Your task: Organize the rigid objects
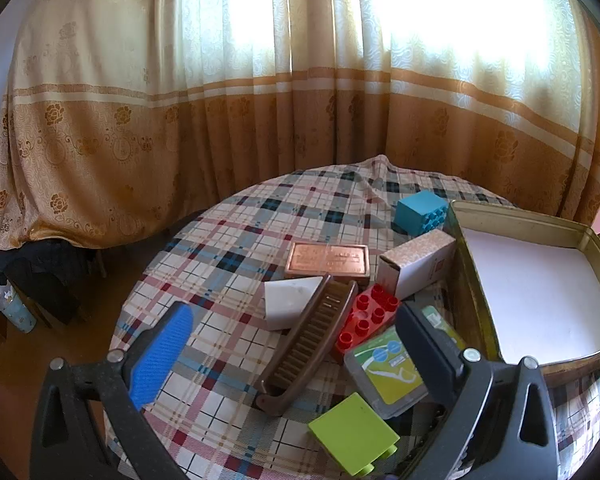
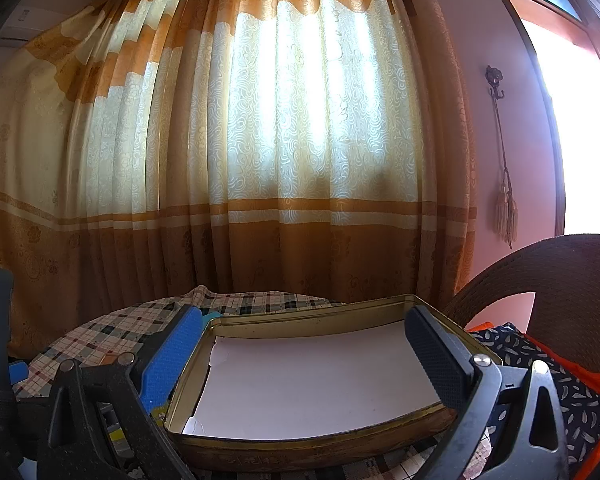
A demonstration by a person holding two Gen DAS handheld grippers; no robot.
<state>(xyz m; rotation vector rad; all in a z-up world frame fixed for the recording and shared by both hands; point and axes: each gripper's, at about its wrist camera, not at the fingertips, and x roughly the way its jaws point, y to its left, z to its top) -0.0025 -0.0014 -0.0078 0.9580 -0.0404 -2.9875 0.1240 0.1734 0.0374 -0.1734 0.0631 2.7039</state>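
Observation:
A round table with a plaid cloth [image 1: 228,240] holds a brown comb [image 1: 308,340], a red brick [image 1: 368,316], a copper tin [image 1: 328,260], a white wedge [image 1: 290,300], a green block [image 1: 352,436], a grey card case [image 1: 388,372], a small white box [image 1: 416,264] and a blue brick [image 1: 420,212]. A gold tin tray [image 1: 466,280] lined with white paper stands at the right. My left gripper [image 1: 296,344] is open above the comb. My right gripper [image 2: 304,356] is open, its fingers astride the tray [image 2: 300,452].
Orange and cream curtains [image 1: 260,120] hang behind the table. A draped piece of furniture [image 1: 60,140] stands at the left. A wicker chair [image 2: 560,280] with patterned cloth is at the right of the tray.

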